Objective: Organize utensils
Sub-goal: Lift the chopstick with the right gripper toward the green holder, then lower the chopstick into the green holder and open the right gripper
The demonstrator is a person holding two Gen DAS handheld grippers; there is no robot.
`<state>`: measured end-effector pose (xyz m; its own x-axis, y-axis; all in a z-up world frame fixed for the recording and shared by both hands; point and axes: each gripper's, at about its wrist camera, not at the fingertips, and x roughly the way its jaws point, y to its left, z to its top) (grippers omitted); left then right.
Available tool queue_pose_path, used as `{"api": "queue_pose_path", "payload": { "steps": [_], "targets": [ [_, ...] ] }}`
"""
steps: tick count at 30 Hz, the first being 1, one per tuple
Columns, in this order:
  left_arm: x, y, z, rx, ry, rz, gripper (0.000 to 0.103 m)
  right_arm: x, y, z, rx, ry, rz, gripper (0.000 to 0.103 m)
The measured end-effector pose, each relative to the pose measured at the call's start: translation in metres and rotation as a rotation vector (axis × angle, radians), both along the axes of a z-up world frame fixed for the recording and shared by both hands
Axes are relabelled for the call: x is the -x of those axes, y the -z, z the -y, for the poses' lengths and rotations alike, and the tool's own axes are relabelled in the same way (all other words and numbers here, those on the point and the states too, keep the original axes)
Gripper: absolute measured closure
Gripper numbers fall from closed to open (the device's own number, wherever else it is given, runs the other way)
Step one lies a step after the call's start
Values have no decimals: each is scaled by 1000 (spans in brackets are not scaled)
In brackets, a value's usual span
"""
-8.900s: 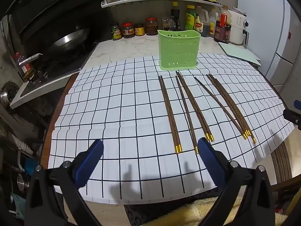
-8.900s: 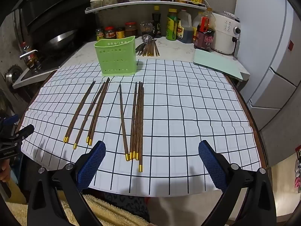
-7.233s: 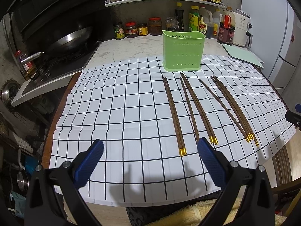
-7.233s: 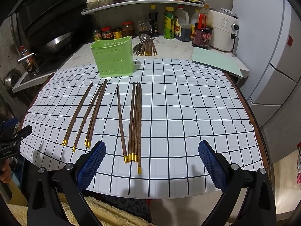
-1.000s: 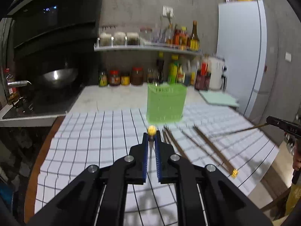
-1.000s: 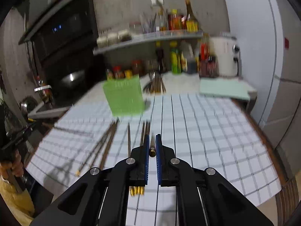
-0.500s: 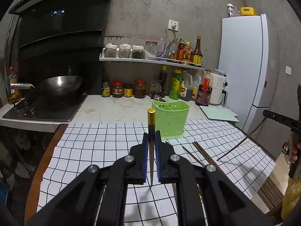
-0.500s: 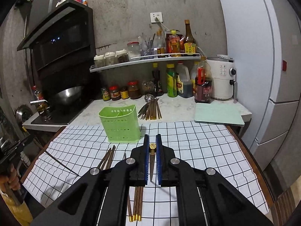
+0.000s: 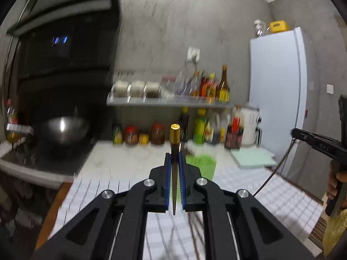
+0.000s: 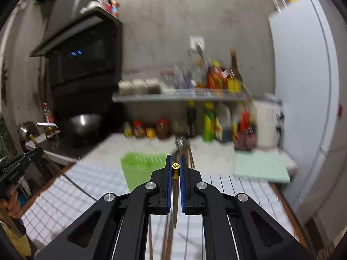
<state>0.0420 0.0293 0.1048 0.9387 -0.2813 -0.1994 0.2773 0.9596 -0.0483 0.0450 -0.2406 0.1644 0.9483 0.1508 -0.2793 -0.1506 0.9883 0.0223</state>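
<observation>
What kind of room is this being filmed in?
A home kitchen, most likely. A metal wok sits on a stove beneath a dark range hood, a wall shelf holds sauce bottles and jars, and a white fridge stands at the right.

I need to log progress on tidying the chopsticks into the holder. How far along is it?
Early stage. Done: nothing visibly in the green perforated plastic holder yet, though blur hides its inside. In hand: the left gripper is shut on one gold-capped brown wooden chopstick, the right gripper on another, both lifted above the grid-patterned white cloth. Left: dropping these in, then the chopsticks on the cloth.
</observation>
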Motion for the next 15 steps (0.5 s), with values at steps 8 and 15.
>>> {"api": "queue_pose_path", "payload": {
  "steps": [8, 15],
  "targets": [
    [-75, -45, 46, 16, 38, 124, 96, -58, -55, -47, 1, -56, 195, 96],
    [-147, 9, 59, -9, 39, -39, 96, -131, 12, -46, -38, -92, 46, 96]
  ]
}}
